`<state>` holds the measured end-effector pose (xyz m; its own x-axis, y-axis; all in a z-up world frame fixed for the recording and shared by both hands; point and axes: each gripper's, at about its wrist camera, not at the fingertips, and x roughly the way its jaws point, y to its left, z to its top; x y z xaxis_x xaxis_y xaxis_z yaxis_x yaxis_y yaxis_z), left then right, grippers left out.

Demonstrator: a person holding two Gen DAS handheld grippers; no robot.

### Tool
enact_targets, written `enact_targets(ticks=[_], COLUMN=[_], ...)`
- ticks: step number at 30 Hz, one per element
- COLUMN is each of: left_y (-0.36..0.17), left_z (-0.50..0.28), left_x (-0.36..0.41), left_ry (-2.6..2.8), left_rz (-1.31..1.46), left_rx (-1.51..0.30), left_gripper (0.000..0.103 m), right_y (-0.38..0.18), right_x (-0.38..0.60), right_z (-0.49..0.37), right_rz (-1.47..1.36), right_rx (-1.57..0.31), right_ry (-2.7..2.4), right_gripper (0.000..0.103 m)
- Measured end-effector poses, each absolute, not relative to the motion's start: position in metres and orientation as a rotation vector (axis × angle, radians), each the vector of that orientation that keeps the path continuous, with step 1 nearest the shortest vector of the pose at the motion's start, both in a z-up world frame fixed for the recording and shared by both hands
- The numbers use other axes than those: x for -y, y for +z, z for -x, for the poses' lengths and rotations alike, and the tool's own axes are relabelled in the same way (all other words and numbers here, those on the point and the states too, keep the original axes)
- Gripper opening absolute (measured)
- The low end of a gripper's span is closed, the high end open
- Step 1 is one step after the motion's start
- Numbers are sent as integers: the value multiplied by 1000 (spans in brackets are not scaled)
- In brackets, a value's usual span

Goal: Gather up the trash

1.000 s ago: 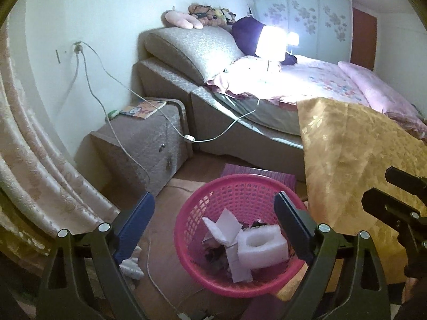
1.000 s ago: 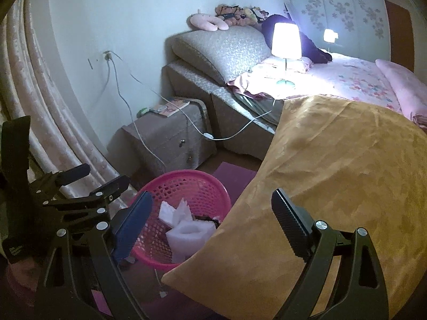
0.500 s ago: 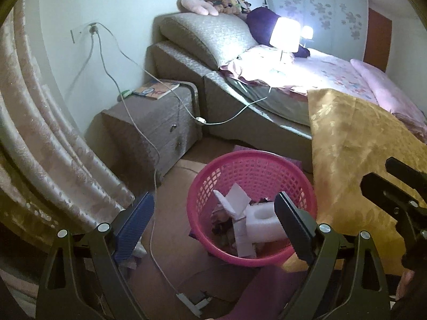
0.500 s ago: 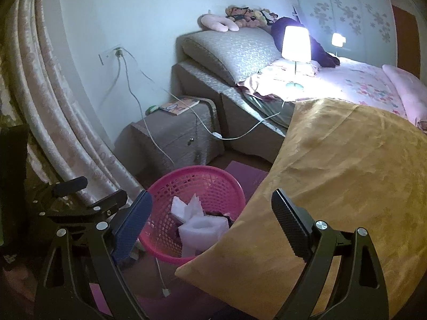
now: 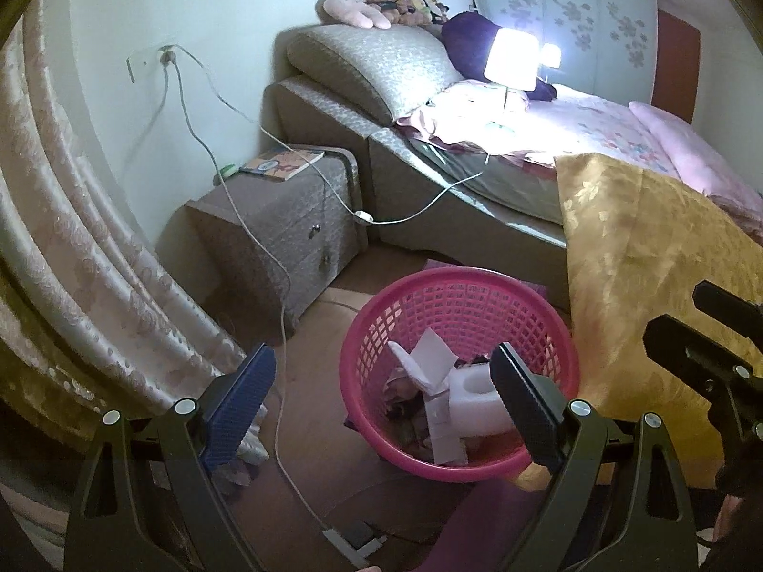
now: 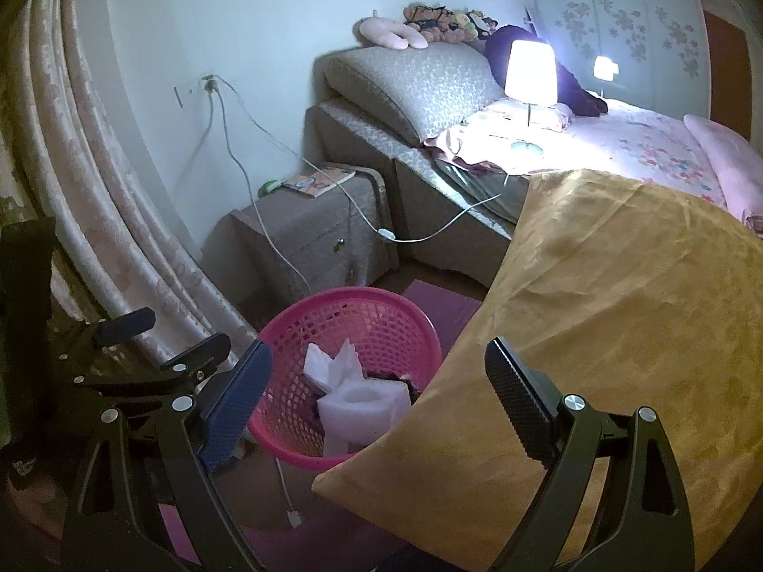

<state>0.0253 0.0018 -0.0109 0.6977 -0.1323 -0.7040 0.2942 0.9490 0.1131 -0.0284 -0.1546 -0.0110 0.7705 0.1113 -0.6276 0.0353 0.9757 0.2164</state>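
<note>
I hold both claws wide and empty above a bedroom floor, the left claw (image 5: 381, 405) over the pink basket (image 5: 567, 367) and the right claw (image 6: 376, 400) just beside it, over the edge of a gold bedspread (image 6: 620, 310). Collection looks well along, by my reading: the basket already holds a moulded block of white foam (image 5: 477, 405), folded white card (image 5: 429, 357) and some darker scraps I cannot make out. What seems left is a pale crumpled wad (image 5: 250, 443) lying on the floor behind my left claw's blue pad, at the foot of the curtain (image 5: 95, 262); whether it is trash I cannot say for sure. No other litter shows on the brown floor (image 5: 319, 333), though the spread hides a good part of it. The basket is round, rigid plastic lattice, open-topped and flaring toward the rim. The foam is thick and soft-edged with a round hollow; the card is thin, creased and stiff. The spread is glossy damask with a woven leaf pattern, hanging off the bed in heavy folds beside the basket's rim. A thin white cable (image 5: 286, 357) trails from the wall socket down past the padded nightstand (image 5: 286, 229) and across the floor near the wad.
</note>
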Motion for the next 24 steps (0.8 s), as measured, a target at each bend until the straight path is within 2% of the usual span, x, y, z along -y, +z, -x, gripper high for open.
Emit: enact_targets(ticks=[24], left_y=[-15], left_z=[-26], left_x=[2], left_ry=[-245], left_rz=[-234], left_rx=[-771], left_gripper=[88], right_y=[-12], right_x=[145], right_z=[25], right_rz=[-202], right_rx=[-708], right_ry=[60], right_gripper=[88])
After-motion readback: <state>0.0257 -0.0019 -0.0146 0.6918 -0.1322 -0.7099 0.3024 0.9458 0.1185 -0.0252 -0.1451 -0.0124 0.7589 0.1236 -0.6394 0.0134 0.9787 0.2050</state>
